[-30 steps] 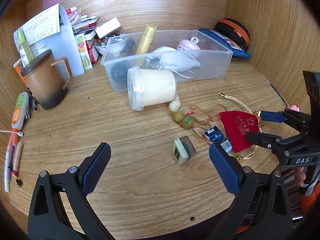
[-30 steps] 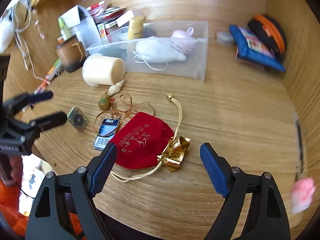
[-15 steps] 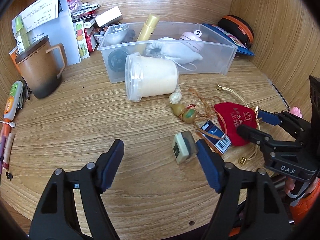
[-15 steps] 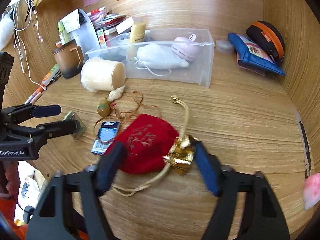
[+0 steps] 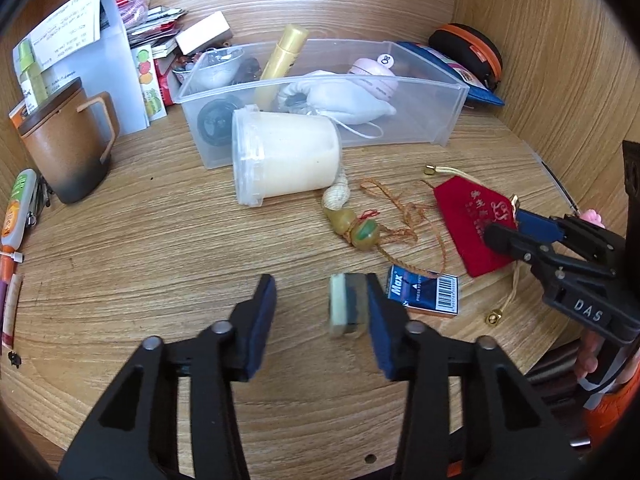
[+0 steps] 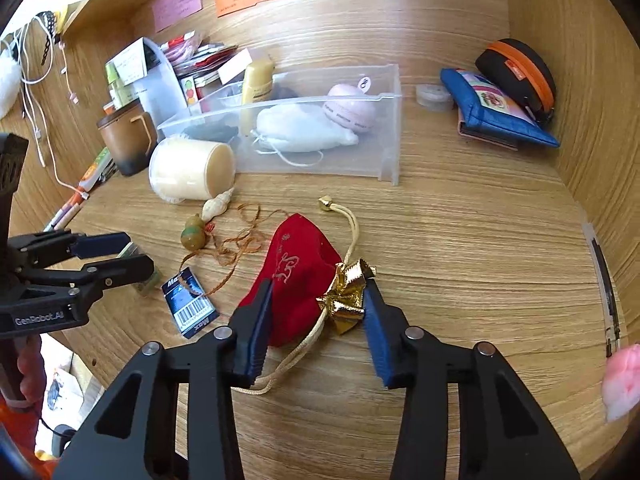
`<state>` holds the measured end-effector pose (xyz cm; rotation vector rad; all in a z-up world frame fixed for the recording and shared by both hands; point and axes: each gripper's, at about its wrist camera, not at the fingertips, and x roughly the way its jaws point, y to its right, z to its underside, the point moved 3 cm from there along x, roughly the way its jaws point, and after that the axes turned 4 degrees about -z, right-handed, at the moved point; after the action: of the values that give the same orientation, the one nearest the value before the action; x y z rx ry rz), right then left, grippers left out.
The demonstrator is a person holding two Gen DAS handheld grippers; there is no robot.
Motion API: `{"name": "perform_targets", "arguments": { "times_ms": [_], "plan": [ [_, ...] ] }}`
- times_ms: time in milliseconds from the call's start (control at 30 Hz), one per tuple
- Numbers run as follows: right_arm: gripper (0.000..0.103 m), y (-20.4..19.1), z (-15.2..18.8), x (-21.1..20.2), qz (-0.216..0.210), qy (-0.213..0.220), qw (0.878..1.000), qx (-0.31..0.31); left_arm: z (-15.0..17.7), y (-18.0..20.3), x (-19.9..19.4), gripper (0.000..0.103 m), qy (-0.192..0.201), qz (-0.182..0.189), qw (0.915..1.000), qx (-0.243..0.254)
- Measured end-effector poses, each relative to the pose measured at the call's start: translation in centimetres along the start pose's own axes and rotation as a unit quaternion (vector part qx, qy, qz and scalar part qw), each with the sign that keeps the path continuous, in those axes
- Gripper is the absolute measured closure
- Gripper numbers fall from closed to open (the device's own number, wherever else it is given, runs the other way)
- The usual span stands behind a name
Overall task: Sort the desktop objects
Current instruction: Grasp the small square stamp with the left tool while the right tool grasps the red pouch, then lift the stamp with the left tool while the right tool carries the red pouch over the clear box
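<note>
My left gripper [image 5: 320, 312] is open around a small grey-and-cream block [image 5: 347, 304]; the block touches the right pad, with a gap to the left pad. My right gripper [image 6: 316, 312] is open around the red drawstring pouch [image 6: 298, 268] at its gold bow [image 6: 346, 294]; the pouch also shows in the left wrist view [image 5: 470, 216]. A blue Max staple box [image 5: 422, 290], a gourd charm with orange cord [image 5: 362, 232], a shell [image 5: 338, 194] and a tipped cream jar [image 5: 286, 158] lie on the desk in front of a clear bin [image 5: 400, 80].
A brown mug [image 5: 66, 140], a paper stand and packets stand at the back left. Pens [image 5: 16, 208] lie along the left edge. A blue pouch [image 6: 496, 108] and a black-orange case [image 6: 520, 72] sit at the back right by the wooden wall.
Both grippers have moved forward and their jaws have narrowed. The left now brackets the small block; the right now brackets the red pouch at its gold bow.
</note>
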<state>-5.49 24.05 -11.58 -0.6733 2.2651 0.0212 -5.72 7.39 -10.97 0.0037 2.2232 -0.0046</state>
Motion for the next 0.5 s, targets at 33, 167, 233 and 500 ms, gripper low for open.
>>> {"name": "perform_targets", "arguments": {
  "times_ms": [33,167,233,500],
  "plan": [
    [0.066,0.1,-0.1,-0.1,0.0,0.002,1.0,0.002,0.0,0.0,0.1,0.067,-0.001,0.0,1.0,0.0],
    [0.067,0.4,-0.4,-0.9,0.002,0.01,1.0,0.006,0.1,-0.2,0.4,0.077,-0.007,0.007,0.9999,-0.003],
    [0.067,0.7,-0.6,-1.2,-0.001,0.013,1.0,0.011,0.2,-0.4,0.4,0.082,-0.008,0.009,0.9999,-0.005],
    [0.067,1.4,-1.0,-1.7,-0.008,0.018,0.999,0.026,0.3,-1.4,0.0,0.088,-0.001,0.014,0.9997,-0.018]
  ]
}}
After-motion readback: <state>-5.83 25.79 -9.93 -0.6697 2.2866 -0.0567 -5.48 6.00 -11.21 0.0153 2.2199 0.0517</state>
